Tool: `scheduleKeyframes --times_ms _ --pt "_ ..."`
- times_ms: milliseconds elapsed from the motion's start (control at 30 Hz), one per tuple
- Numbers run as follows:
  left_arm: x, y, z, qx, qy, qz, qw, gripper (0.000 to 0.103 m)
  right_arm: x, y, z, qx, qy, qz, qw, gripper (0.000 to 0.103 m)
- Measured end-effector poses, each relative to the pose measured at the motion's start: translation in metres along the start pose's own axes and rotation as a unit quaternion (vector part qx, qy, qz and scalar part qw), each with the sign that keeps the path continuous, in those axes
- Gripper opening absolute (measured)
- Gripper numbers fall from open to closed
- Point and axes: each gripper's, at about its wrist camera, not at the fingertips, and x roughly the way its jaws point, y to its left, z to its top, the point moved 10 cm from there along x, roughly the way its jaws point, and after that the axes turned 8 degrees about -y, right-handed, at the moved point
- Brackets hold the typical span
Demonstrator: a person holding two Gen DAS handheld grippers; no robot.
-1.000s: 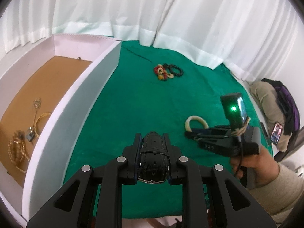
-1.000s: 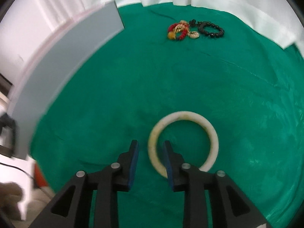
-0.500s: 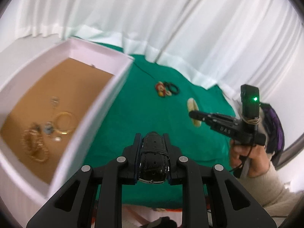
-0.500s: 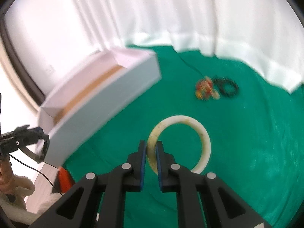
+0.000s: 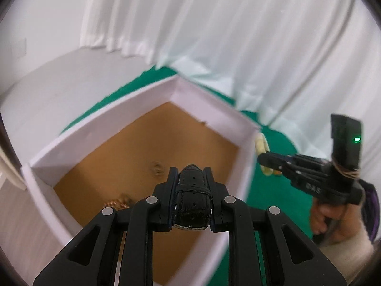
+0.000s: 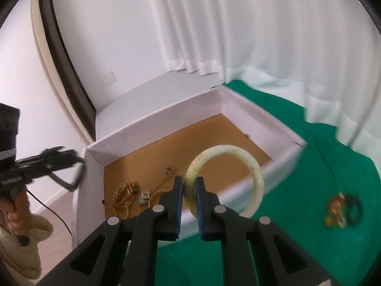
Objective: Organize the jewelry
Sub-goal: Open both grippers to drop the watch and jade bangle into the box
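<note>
black watch strap [image 5: 193, 197], cream bangle [image 6: 250, 166], green cloth [image 6: 309, 190]

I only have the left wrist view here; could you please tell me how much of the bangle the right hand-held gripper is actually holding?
Observer: The right hand-held gripper pinches the pale bangle at one spot on its rim; the full ring stands ahead of the fingers.
Operator: Thank you. Is anything left on the green cloth?
Observer: Yes, a small pile of beaded bracelets lies on the cloth, right of the box.
Operator: And what is in the box?
Observer: A gold bead strand and thin chains lie near its left wall.
</note>
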Motion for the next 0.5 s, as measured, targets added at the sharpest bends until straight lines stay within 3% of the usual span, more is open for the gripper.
scheduleKeyframes --times_ms 167,333,367,433,500 --pt "0.072 0.036 -0.012 -0.027 0.054 0.036 0.9975 0.02 0.082 0.007 -0.01 -0.042 0.069 -0.028 0.996 0.011" --pt "0.103 0.06 -0.022 -0.026 0.082 0.07 0.9938 0.02 0.128 0.004 -0.028 -0.055 0.113 -0.058 0.99 0.015" --pt "0.105 0.064 -0.025 -0.021 0.086 0.082 0.9927 0.024 0.132 0.003 -0.028 -0.054 0.113 -0.063 0.99 0.015" --pt "0.101 0.067 -0.028 -0.017 0.088 0.087 0.9922 0.044 0.129 0.003 -0.029 -0.044 0.109 -0.059 0.991 0.021" --pt "0.087 0.066 -0.026 -0.016 0.069 0.087 0.9937 0.074 0.117 0.004 -0.027 -0.035 0.091 -0.06 0.993 0.047"
